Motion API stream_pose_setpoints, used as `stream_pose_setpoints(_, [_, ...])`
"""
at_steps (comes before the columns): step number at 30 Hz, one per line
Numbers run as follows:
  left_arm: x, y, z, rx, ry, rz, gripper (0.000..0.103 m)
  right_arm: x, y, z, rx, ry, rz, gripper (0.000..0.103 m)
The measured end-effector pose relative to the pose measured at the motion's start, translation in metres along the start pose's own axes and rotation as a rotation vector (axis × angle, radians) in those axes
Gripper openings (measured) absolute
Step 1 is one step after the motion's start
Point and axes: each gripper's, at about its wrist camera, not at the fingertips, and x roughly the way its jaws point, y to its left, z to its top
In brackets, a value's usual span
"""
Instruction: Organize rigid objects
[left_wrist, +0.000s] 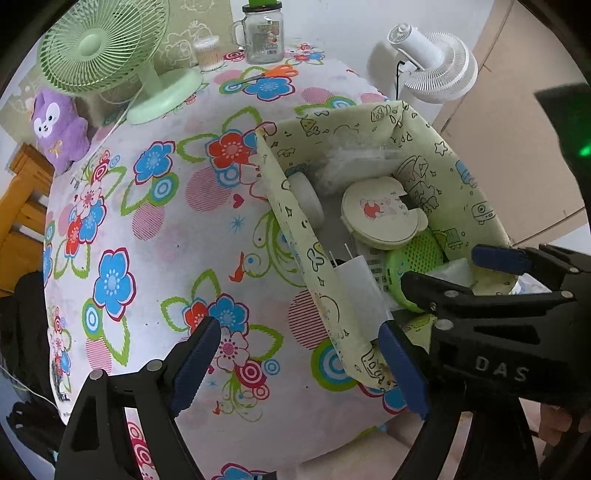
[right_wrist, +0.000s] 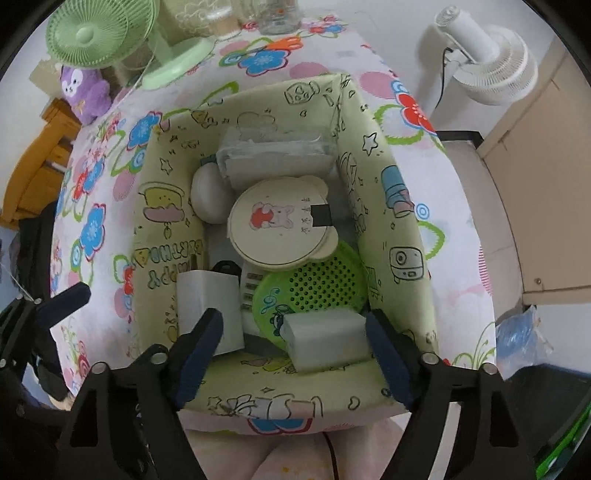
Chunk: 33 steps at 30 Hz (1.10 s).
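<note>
A light green fabric storage box (right_wrist: 391, 206) with cartoon prints stands on the floral table. It holds a cream round lid with a bunny (right_wrist: 277, 225), a green perforated round case (right_wrist: 321, 284), a white oval case (right_wrist: 208, 195), a white charger block (right_wrist: 207, 306), a white rectangular block (right_wrist: 325, 336) and wrapped packets (right_wrist: 273, 155). My right gripper (right_wrist: 295, 354) is open above the box's near wall, the white block between its fingers. My left gripper (left_wrist: 299, 365) is open, straddling the box's left wall (left_wrist: 295, 236). The right gripper (left_wrist: 465, 273) shows in the left wrist view.
A green desk fan (left_wrist: 99, 48), purple plush toy (left_wrist: 59, 125), glass mug jar (left_wrist: 264, 33), cotton swab jar (left_wrist: 208, 53) and orange scissors (left_wrist: 273, 74) sit at the table's far side. A white fan (left_wrist: 436, 62) stands beyond the right edge. A wooden frame (left_wrist: 22, 206) is at left.
</note>
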Motion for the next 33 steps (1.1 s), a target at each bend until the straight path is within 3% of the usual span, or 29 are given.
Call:
stream_pose_setpoints(10, [-0.025, 0.013, 0.000, 0.012, -0.055, -0.019, 0.091, -0.038, 0.017, -0.002, -0.028, -0.091, -0.029, 0.094])
stream_pose_setpoints(23, [-0.071, 0.073, -0.006, -0.055, -0.156, -0.047, 0.092, -0.091, 0.065, -0.002, -0.050, -0.240, -0.051, 0.094])
stream_pose_setpoints(33, [-0.100, 0.112, -0.023, -0.027, -0.233, -0.018, 0.093, -0.113, 0.112, -0.012, -0.068, -0.335, -0.058, 0.094])
